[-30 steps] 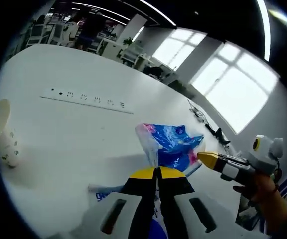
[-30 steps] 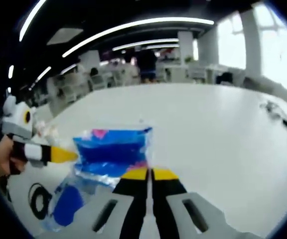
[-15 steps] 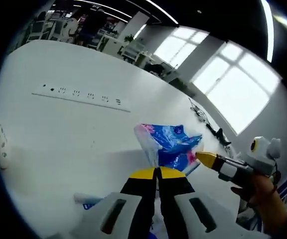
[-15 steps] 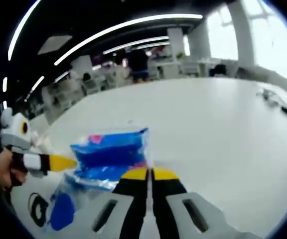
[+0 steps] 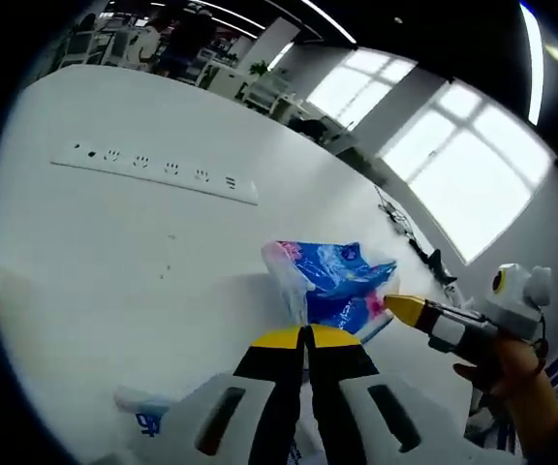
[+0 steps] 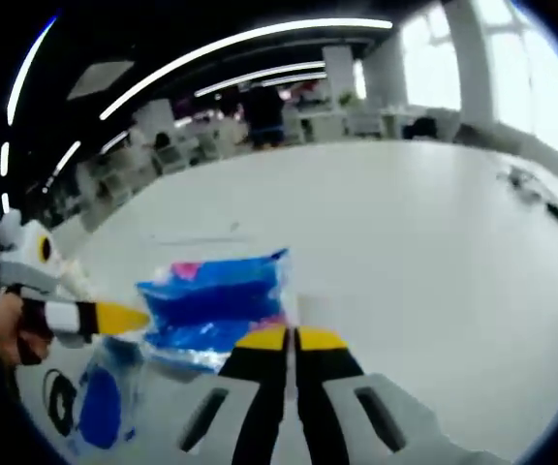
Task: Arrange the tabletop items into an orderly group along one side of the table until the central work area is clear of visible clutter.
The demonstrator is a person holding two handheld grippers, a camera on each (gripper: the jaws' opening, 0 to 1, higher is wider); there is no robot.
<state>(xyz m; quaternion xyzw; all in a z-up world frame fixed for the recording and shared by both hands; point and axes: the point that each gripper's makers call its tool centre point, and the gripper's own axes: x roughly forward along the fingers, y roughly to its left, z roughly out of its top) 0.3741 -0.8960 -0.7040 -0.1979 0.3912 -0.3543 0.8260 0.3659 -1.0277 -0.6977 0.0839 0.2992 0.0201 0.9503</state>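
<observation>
A blue plastic bag [image 5: 335,279] with pink and white patches hangs above the white table [image 5: 114,252], stretched between both grippers. My left gripper [image 5: 305,332] is shut on the bag's whitish near edge. The right gripper [image 5: 402,308] comes in from the right, held by a hand [image 5: 511,383], its yellow tip pinching the bag's other end. In the right gripper view the same bag [image 6: 216,298] lies just left of my shut right gripper [image 6: 289,336], which grips its right edge. The left gripper [image 6: 129,317] meets the bag's left end.
A white power strip [image 5: 153,167] lies across the far table. A white wrapper with blue print [image 5: 146,417] sits low at the left; blue-printed packaging [image 6: 100,407] lies under the bag. Dark cables [image 6: 550,205] lie at the table's far right. Office desks stand behind.
Both views have shifted as the hands move with the bag. The white object at the left edge of the left gripper view has slipped out of view. Both grips are unchanged.
</observation>
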